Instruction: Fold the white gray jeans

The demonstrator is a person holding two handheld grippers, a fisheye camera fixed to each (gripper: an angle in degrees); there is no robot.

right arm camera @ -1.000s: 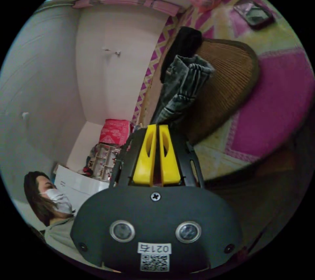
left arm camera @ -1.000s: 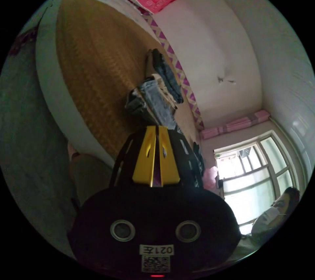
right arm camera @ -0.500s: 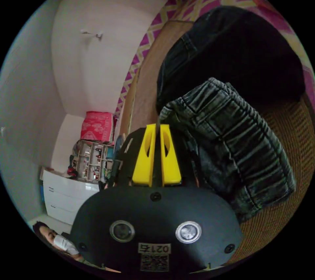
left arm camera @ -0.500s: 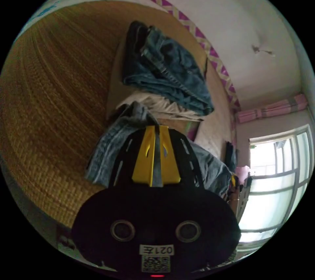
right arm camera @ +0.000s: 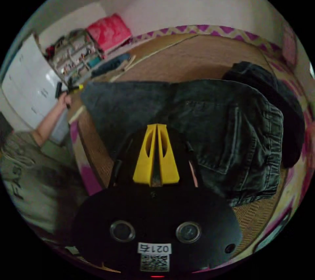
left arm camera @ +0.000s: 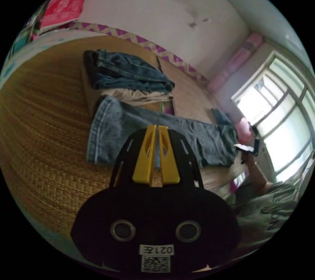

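The washed grey jeans (left arm camera: 170, 129) lie stretched out flat on the woven mat (left arm camera: 42, 122), hem at the left and waist at the right in the left gripper view. My left gripper (left arm camera: 156, 126) is shut on the near edge of a leg close to the hem, and it appears small in the right gripper view as the left gripper (right arm camera: 73, 89), held by a hand at the hem corner. In that same view the jeans (right arm camera: 210, 119) spread below my right gripper (right arm camera: 157, 125), which is shut on the fabric near the elastic waistband (right arm camera: 274, 148). At the waist end, a hand holds the right gripper (left arm camera: 249, 148).
A stack of folded clothes (left arm camera: 128, 73), blue jeans over a beige piece, sits just beyond the legs. A black garment (right arm camera: 285, 102) lies against the waistband. The person's grey shirt (right arm camera: 29, 168) is beside the mat edge. Shelves (right arm camera: 75, 53), white drawers and a window (left arm camera: 282, 112) stand around.
The jeans, bunched and hanging from both grippers before, are now spread flat on the mat. Both grippers have moved apart and come down low over the mat.
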